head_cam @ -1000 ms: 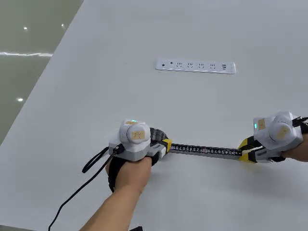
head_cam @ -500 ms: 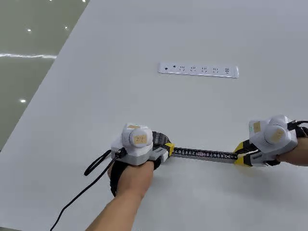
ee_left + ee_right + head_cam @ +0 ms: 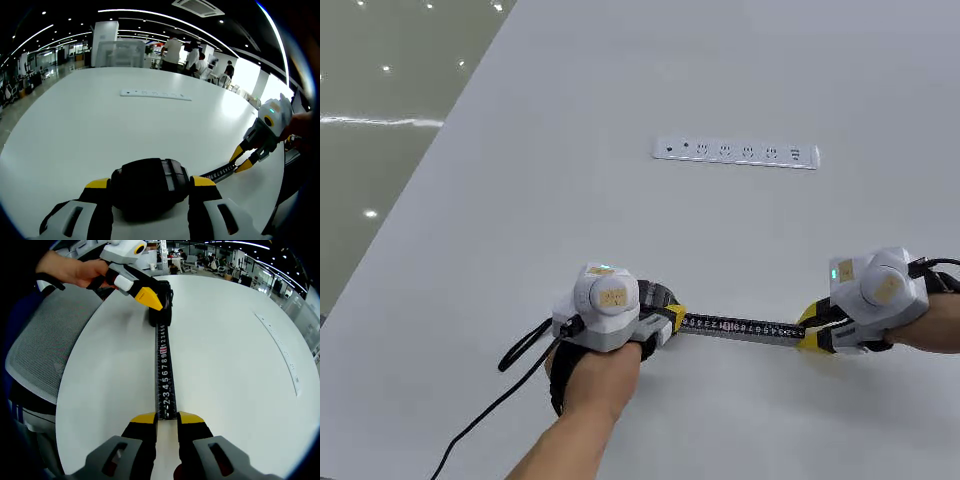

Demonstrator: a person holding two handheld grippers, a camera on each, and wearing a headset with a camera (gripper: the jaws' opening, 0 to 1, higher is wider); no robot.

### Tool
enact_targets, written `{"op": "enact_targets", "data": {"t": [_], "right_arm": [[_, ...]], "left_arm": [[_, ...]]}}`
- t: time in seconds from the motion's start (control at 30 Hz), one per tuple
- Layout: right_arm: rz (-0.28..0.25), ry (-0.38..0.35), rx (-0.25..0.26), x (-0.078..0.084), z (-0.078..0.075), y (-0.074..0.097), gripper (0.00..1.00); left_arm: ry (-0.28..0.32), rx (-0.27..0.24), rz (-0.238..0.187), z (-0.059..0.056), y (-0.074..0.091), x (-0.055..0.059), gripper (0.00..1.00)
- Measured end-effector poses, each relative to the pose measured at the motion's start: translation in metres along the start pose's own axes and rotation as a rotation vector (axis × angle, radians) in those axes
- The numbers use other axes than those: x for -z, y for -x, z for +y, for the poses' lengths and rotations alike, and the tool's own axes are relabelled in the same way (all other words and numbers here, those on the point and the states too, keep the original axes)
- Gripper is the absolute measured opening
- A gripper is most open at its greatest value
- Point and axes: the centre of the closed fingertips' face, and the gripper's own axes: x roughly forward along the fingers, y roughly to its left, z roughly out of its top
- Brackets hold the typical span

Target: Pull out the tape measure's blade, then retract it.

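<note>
**A:** What carries it all?

**B:** A broad white worktop. Its left edge runs off on a diagonal beside a glossy floor.

**A:** What is the biggest thing on it?

**B:** A long white power strip. It lies flat toward the far edge, well apart from the work.

**A:** And the claws?

**B:** The left gripper sits near the near edge, with a hand wrapped around it from behind. Its jaws are clamped on the tape measure. In the left gripper view, the black body fills the gap between the yellow tips.

**A:** What about the other one?

**B:** The right gripper is over toward the right edge, about as far in from the near edge as the left one. Its jaws are drawn narrow and pinch the tip of the blade.

**A:** So where is the tape measure itself?

**B:** It rests on the worktop near the near edge, inside the left claw.

**A:** And the blade?

**B:** It is pulled out and runs in a straight line just over the worktop from the tape measure to the right gripper. The printed numbers face up. In the right gripper view, they read from between the yellow tips all the way to the black body.
</note>
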Motion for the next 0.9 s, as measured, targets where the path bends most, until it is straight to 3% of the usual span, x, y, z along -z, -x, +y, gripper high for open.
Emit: {"op": "enact_targets", "data": {"t": [0.9], "right_arm": [[-0.034, 0.019, -0.012, -0.029, -0.001, -0.017, 0.11]], "left_arm": [[0.013, 0.018, -0.004, 0.001, 0.0, 0.0, 0.57]]}}
